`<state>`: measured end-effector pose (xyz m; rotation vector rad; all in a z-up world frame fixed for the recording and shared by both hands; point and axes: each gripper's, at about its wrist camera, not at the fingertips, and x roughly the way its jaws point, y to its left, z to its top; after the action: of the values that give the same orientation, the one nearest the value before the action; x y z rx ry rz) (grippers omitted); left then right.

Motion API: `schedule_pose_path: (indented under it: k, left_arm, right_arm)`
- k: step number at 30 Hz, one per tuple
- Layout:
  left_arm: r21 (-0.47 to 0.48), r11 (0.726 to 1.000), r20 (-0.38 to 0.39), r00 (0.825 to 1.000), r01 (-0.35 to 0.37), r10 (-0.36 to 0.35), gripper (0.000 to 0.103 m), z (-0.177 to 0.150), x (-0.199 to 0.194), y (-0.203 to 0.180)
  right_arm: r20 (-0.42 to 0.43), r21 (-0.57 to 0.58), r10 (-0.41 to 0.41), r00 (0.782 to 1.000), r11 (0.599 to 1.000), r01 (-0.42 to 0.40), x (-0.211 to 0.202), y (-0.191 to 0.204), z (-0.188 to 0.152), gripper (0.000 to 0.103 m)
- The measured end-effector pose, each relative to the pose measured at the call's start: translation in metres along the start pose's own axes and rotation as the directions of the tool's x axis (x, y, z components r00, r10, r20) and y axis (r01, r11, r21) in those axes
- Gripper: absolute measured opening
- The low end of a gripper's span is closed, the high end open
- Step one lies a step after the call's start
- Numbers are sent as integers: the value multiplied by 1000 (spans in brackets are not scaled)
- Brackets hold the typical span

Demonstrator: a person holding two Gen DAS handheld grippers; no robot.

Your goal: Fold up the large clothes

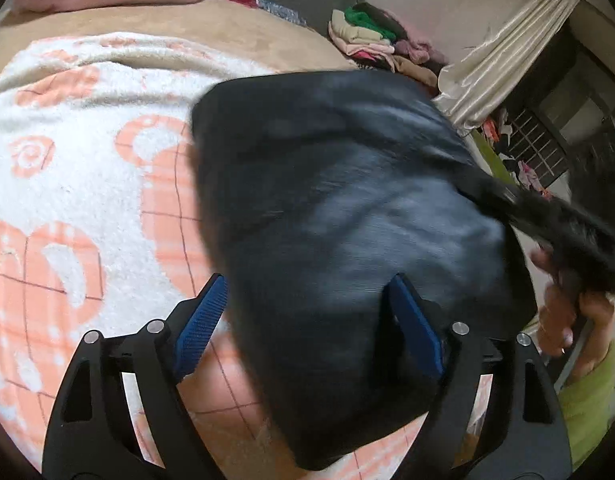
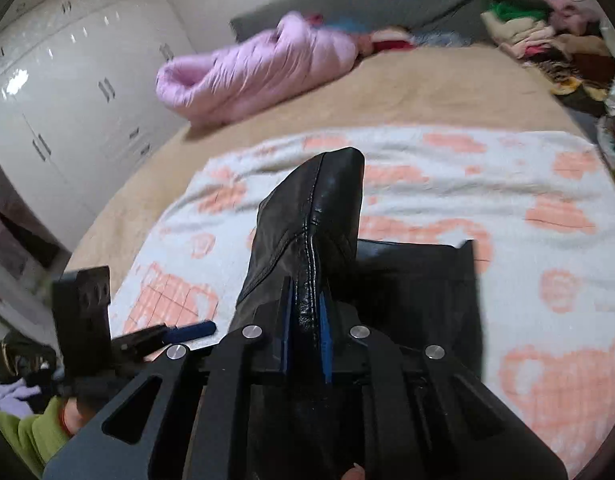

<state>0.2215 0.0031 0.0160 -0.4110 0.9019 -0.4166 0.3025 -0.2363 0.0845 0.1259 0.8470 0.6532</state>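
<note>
A black leather-like garment (image 1: 347, 200) lies on the patterned blanket (image 1: 87, 160), blurred in the left wrist view. My left gripper (image 1: 307, 284) stands open over its near part; the cloth sits between the blue pads (image 1: 203, 320) and spreads past the right one, with no pinch showing. My right gripper (image 2: 306, 312) is shut on a raised fold of the garment (image 2: 319, 208), clamped along a stitched seam. The rest of the garment lies flat on the right. A finger of the left gripper (image 2: 191, 329) shows at lower left. A hand (image 1: 559, 320) holds the right tool.
The bed has a tan sheet (image 2: 427, 88) under the white-and-orange blanket (image 2: 467, 184). A pink padded jacket (image 2: 259, 68) lies at its far side, and a pile of clothes (image 2: 547, 36) at the far right corner. White wardrobes (image 2: 67, 80) stand left; a curtain (image 1: 507, 48) hangs right.
</note>
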Motion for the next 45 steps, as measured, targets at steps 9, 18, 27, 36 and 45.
schedule_pose_path:
  k: [9, 18, 27, 36, 45]
  left_arm:
    - [85, 996, -139, 989, -36, 48, 85, -16, 52, -27]
    - [72, 996, -140, 988, -57, 67, 86, -14, 53, -27]
    - [45, 999, -82, 997, -7, 11, 89, 3, 27, -38]
    - [97, 992, -183, 979, -74, 91, 93, -17, 69, -48]
    - [108, 992, -172, 981, -73, 91, 93, -16, 68, -47]
  right_arm:
    - [-76, 130, -146, 986, 979, 155, 19, -81, -66, 45]
    - [-115, 196, 18, 993, 981, 5, 36, -76, -66, 30]
    - [100, 70, 17, 995, 997, -24, -29, -75, -27, 15]
    - [-23, 206, 11, 1000, 979, -6, 23, -118, -81, 30]
    - [-39, 211, -26, 999, 977, 33, -6, -111, -106, 88]
